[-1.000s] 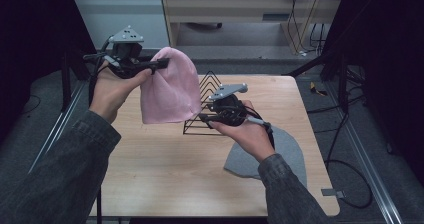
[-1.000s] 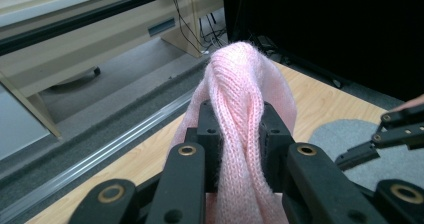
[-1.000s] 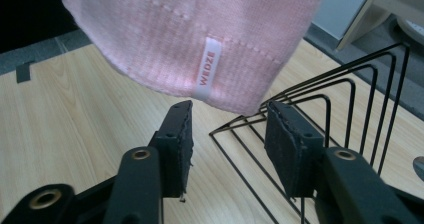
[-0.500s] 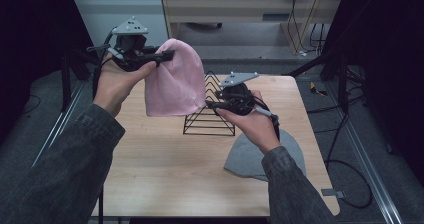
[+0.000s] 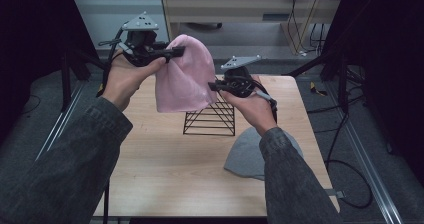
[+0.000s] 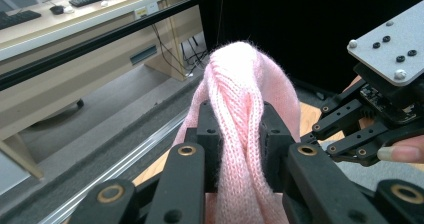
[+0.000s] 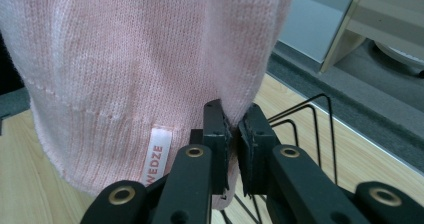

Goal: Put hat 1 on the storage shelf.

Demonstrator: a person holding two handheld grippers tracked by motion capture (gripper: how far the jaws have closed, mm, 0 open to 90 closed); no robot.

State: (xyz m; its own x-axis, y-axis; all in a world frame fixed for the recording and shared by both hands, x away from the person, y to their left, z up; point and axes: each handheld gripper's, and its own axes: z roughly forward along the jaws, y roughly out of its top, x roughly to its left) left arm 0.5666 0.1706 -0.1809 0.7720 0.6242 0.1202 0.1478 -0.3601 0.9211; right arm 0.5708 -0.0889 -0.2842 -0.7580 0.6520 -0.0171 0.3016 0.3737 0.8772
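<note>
A pink knitted beanie (image 5: 182,79) hangs in the air above the table (image 5: 160,179). My left gripper (image 5: 177,51) is shut on its top; in the left gripper view a bunched fold of the beanie (image 6: 240,84) is pinched between the jaws of that gripper (image 6: 239,124). My right gripper (image 5: 212,86) has just closed its jaws on the beanie's lower right edge. In the right gripper view that gripper (image 7: 234,121) nips the rim of the beanie (image 7: 125,59), beside a white label (image 7: 157,156).
A black wire rack (image 5: 210,119) stands on the wooden table under the beanie, its wires (image 7: 310,114) just behind my right jaws. A grey beanie (image 5: 247,154) lies flat at the front right. Desks and cables lie beyond the table's far edge.
Both hands have risen and moved away from the near edge, lifting the pink beanie higher. The right gripper has moved up to the beanie's lower edge and closed on it.
</note>
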